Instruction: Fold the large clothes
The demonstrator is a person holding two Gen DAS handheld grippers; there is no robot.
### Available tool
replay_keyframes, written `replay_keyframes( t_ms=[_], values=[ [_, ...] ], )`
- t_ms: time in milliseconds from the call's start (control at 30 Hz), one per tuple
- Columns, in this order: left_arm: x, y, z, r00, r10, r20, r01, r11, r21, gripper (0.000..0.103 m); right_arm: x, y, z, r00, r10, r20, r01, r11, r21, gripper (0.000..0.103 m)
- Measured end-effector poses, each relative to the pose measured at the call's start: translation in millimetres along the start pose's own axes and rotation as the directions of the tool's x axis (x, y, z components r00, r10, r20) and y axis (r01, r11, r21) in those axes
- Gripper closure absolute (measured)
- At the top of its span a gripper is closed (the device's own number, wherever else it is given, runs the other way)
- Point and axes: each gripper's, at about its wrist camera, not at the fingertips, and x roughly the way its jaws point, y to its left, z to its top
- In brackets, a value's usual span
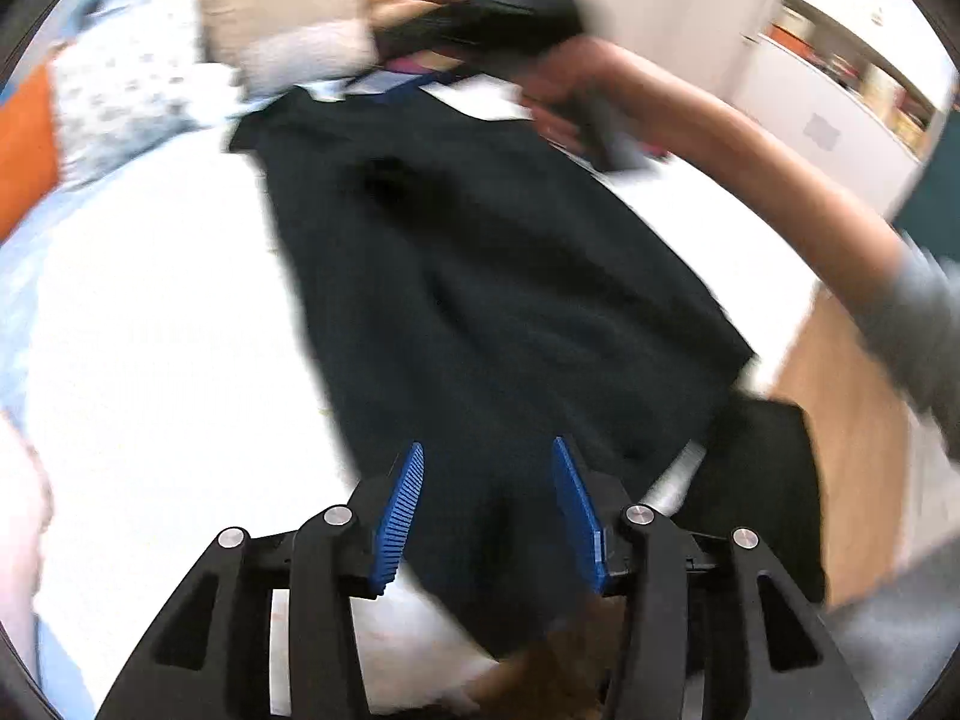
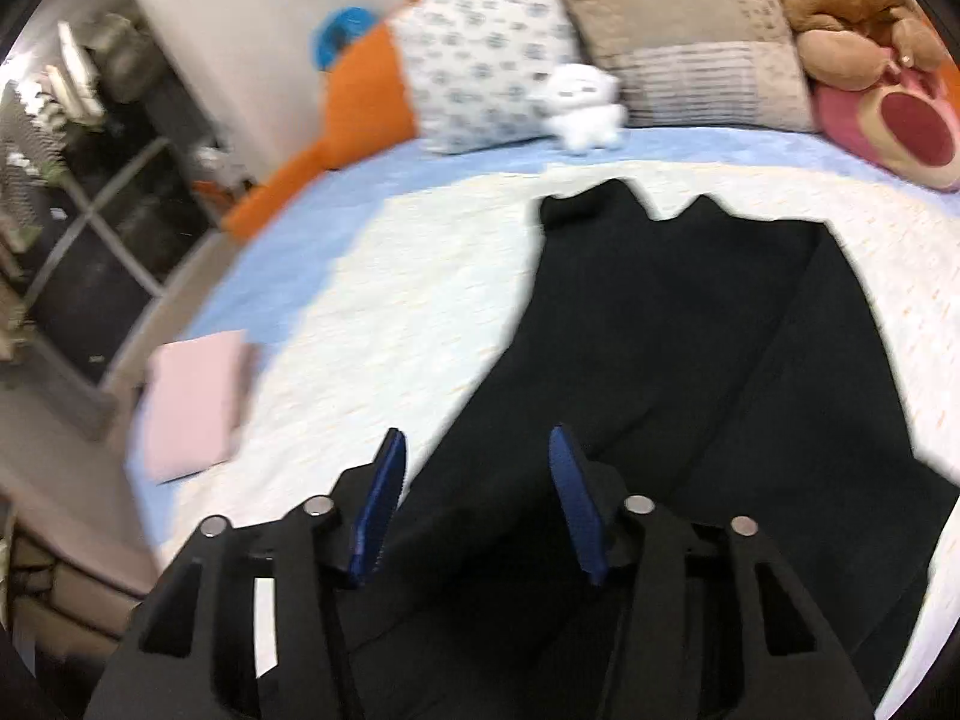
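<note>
A large black garment (image 1: 492,300) lies spread on the white bed cover (image 1: 168,330); it also shows in the right wrist view (image 2: 690,372). My left gripper (image 1: 487,456) is open, its blue pads (image 1: 403,516) apart just above the garment's near edge. My right gripper (image 2: 477,444) is open over the garment's near left edge, holding nothing. In the left wrist view the other hand-held gripper (image 1: 504,24) is blurred above the garment's far end, and its jaws do not show there.
Pillows (image 2: 498,66) and plush toys (image 2: 858,18) line the head of the bed. A folded pink cloth (image 2: 192,402) lies at the bed's left edge. Shelving (image 2: 72,180) stands left of the bed. A black item (image 1: 762,480) lies at the bed's edge by the wood floor (image 1: 840,420).
</note>
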Motion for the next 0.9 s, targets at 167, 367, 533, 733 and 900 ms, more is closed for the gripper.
replay_keyframes(
  t_ms=[167,367,533,733,900],
  values=[
    [41.1,16.9,4.7,0.997,-0.018,-0.072,0.013,0.998,-0.064,0.057,28.1,0.1,-37.0,0.997,0.029,-0.065,-0.027,0.999,0.042,0.065],
    [75.3,-5.7,-17.4,0.987,0.067,-0.149,-0.065,0.998,0.015,0.058,83.1,-21.5,-58.3,0.988,0.022,-0.151,-0.005,0.994,0.112,0.064],
    [76.7,-8.1,-15.6,0.983,0.070,-0.170,-0.065,0.997,0.036,0.059,54.3,-19.9,-67.2,0.993,0.056,-0.108,-0.038,0.986,0.165,0.061],
    [84.3,-44.4,-19.9,0.975,0.186,-0.121,-0.161,0.968,0.190,0.077,36.7,-4.4,-88.1,0.986,0.067,-0.149,-0.051,0.993,0.111,0.057],
    [83.5,-53.3,-16.1,0.964,0.238,-0.117,-0.193,0.932,0.306,0.088,58.8,10.4,-95.1,0.973,0.022,-0.229,-0.009,0.998,0.058,0.094]
  ],
)
